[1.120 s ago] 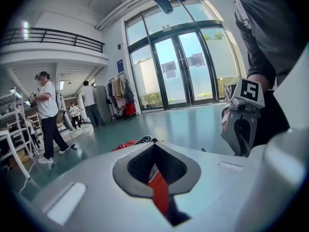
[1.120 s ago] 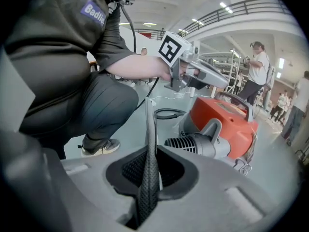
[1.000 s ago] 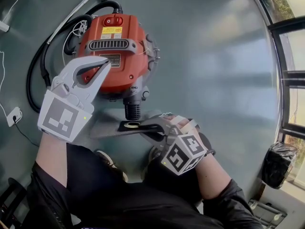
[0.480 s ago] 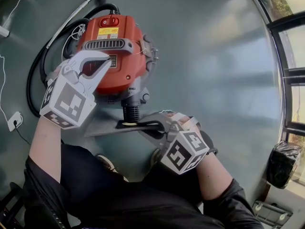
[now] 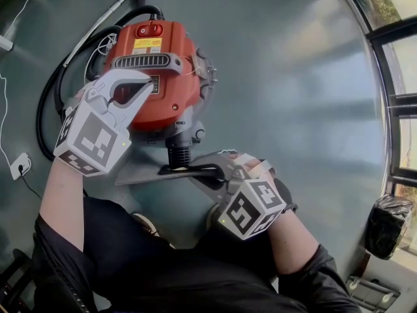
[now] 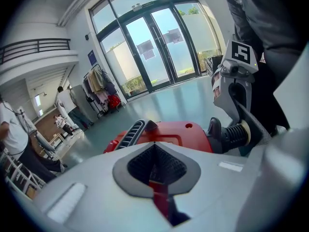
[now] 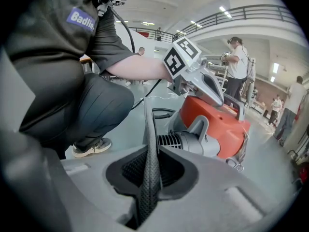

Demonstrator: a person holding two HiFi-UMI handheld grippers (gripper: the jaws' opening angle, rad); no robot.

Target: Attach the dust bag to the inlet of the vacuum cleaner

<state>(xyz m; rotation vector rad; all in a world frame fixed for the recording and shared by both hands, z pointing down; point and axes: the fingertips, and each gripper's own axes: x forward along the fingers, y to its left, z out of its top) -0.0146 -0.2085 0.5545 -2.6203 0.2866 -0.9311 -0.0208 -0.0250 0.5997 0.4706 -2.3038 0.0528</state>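
1. Head view: the red vacuum (image 5: 156, 83) sits on the grey floor (image 5: 293, 77), at about 11 o'clock from centre. A black hose (image 5: 47, 109) loops round its 9 o'clock side.
2. Its ribbed inlet (image 5: 179, 154) juts out at the vacuum's 6 o'clock, pointing back toward the person.
3. And there's the bag (image 5: 140, 173): a flat grey sheet held roughly level, just at 6 o'clock of the inlet. Its dark collar end is right up against the inlet's mouth. Whether the collar is actually pushed on, I can't tell.
4. The right hand-held gripper (image 5: 207, 172) comes in from 4 o'clock and is clenched on the bag. Its own view shows a dark mesh edge pinched upright between the pads, with the vacuum beyond at 2 o'clock.
5. The left hand-held gripper (image 5: 146, 85) hangs over the vacuum's 8 o'clock flank, tips just below the grey handle (image 5: 148, 60). Its jaws are clenched together with nothing in them. In its own view only a sliver of the red body shows through the seam. Touching the casing or just above it? Can't say.
6. The two hand-held grippers are apart, the left at 10 o'clock of the right, with the inlet between them.
7. A shoe (image 5: 146, 222) rests on the floor at 6 o'clock of the bag.
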